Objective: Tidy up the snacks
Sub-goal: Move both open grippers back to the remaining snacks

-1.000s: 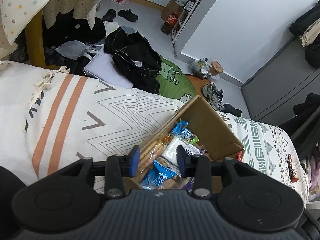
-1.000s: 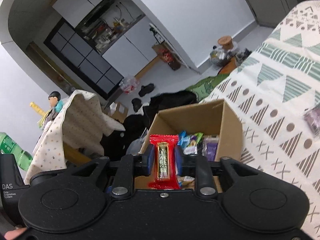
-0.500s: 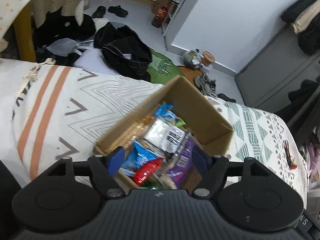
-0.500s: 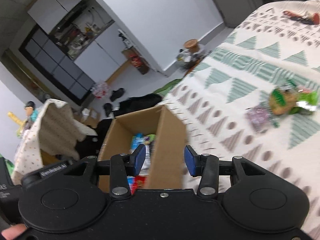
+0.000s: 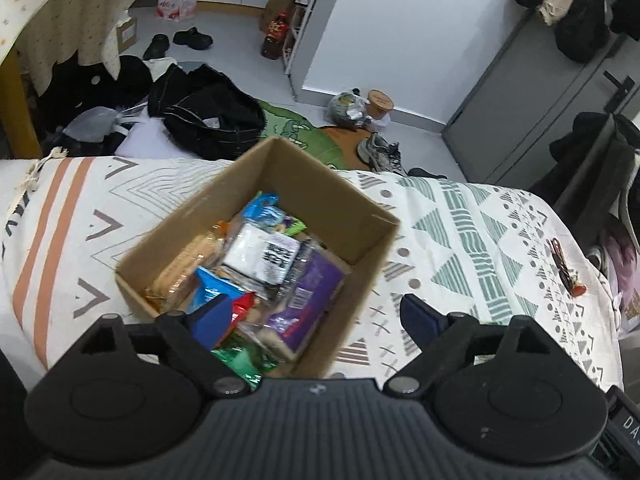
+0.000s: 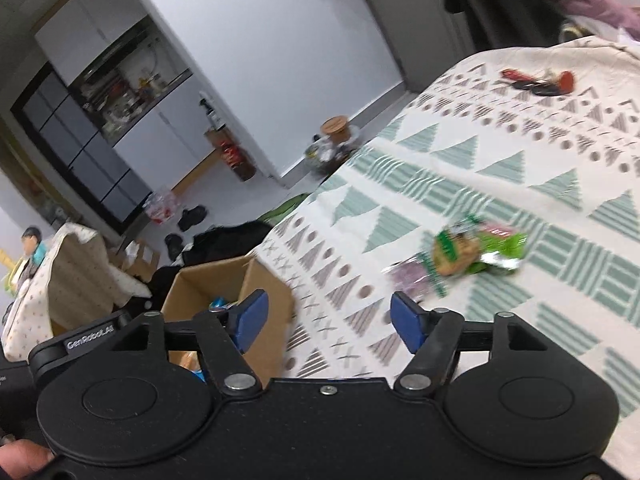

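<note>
The left gripper hangs with fingers spread wide and empty over the cardboard box of snacks. The right gripper, likewise spread and empty, faces a green snack packet lying ahead on the patterned cloth.

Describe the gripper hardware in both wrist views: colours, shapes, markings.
Left gripper: dark grey ribbed plastic body, two round discs, black linkage arms with silver rivets, blue pads on the fingers. Right gripper: smooth black body, same discs, rivets and blue pads, white "GenRobot.AI" lettering on one arm. No cables or sleeves visible.
</note>
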The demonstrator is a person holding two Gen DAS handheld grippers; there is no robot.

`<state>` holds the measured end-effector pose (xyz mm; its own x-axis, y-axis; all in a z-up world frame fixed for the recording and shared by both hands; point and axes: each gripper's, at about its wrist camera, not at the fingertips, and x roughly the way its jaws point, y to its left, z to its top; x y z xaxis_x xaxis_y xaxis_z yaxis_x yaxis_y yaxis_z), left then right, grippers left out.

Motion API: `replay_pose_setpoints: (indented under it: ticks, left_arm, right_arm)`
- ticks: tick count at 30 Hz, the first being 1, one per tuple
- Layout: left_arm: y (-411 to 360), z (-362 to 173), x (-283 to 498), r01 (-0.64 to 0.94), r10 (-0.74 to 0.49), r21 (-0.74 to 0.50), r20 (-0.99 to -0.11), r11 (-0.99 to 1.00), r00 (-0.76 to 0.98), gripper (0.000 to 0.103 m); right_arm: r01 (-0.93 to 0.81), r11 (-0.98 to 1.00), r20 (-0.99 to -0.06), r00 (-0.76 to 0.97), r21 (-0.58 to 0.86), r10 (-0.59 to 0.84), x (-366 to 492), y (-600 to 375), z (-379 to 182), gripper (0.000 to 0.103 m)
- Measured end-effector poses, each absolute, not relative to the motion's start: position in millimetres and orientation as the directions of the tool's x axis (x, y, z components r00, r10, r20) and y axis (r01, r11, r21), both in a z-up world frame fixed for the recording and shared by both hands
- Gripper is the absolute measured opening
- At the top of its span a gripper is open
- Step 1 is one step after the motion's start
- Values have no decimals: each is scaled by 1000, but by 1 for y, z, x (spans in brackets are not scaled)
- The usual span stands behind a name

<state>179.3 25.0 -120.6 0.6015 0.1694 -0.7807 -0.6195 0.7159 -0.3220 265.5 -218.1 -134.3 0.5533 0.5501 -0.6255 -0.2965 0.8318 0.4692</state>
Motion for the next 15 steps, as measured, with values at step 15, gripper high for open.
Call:
replay_pose_setpoints:
  ticks: [15]
  left_arm:
    - [-35,-107,209,-512,125,-294,-762,807,635,96]
  right_arm:
    - [-176,883,-627,644,435,438,265,-311,-146,91]
